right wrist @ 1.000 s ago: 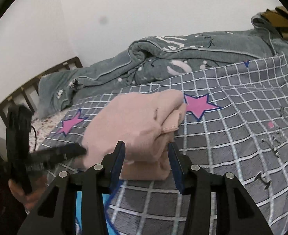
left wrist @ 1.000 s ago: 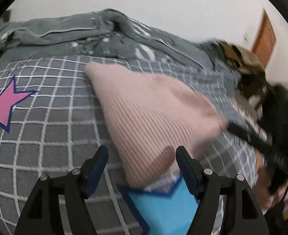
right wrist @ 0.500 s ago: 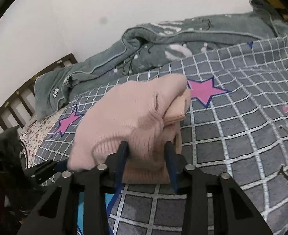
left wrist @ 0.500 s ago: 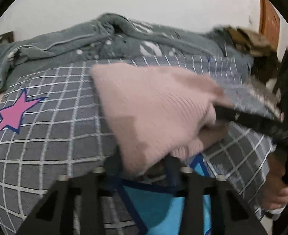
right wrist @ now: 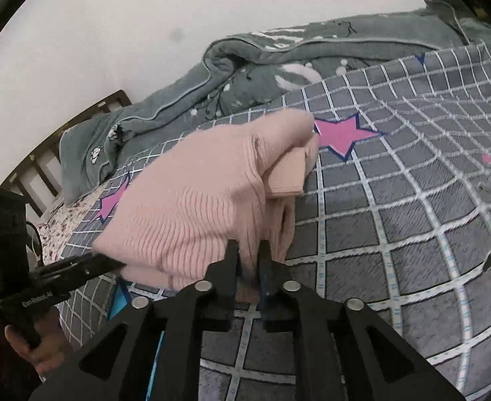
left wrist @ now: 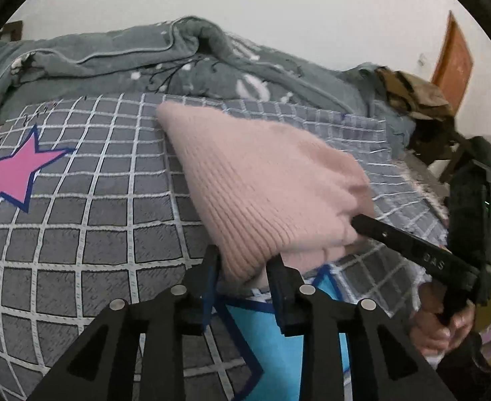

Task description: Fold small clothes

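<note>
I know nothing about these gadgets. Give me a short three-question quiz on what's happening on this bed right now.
1. True or false: the pink sweater lies on a checked bedsheet printed with stars.
2. Which hand-held gripper has pink knit between its fingers? A) only the left hand-held gripper B) only the right hand-held gripper C) both
3. Fill in: bunched up behind the sweater, against the wall, is a grey ____.

Key: 1 true; 2 C; 3 blanket.
</note>
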Action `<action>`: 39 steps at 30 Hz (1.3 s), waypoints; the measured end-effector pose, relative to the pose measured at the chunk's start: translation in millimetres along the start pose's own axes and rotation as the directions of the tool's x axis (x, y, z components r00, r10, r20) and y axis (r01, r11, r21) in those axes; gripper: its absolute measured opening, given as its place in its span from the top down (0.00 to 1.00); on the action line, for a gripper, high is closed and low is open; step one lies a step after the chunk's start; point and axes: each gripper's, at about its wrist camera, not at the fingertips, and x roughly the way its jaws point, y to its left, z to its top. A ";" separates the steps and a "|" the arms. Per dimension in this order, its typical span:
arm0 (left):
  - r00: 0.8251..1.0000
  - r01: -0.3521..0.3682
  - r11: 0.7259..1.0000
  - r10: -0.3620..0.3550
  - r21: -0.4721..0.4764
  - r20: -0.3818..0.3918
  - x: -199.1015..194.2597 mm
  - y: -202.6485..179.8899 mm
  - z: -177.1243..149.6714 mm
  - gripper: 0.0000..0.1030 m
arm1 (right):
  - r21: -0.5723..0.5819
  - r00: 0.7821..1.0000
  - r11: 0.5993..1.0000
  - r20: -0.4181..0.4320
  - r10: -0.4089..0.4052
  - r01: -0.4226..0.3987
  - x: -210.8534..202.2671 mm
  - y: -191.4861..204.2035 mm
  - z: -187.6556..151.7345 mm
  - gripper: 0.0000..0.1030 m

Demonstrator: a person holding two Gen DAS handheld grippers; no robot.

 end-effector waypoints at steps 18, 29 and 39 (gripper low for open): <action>0.996 0.021 0.991 -0.009 -0.133 0.092 14.3 28.0 34.6 0.46 | 0.061 0.998 0.996 -0.017 -0.064 0.065 50.5 2.3 66.1 0.85; 0.993 0.058 0.986 -0.042 -0.153 0.108 20.7 29.0 43.5 0.46 | 0.099 1.000 0.995 -0.009 -0.022 0.023 36.5 -24.7 59.6 0.70; 0.992 0.073 0.976 -0.049 -0.204 0.117 20.9 39.6 48.5 0.46 | 0.127 0.996 0.990 -0.074 -0.046 0.055 58.4 -17.6 70.5 0.66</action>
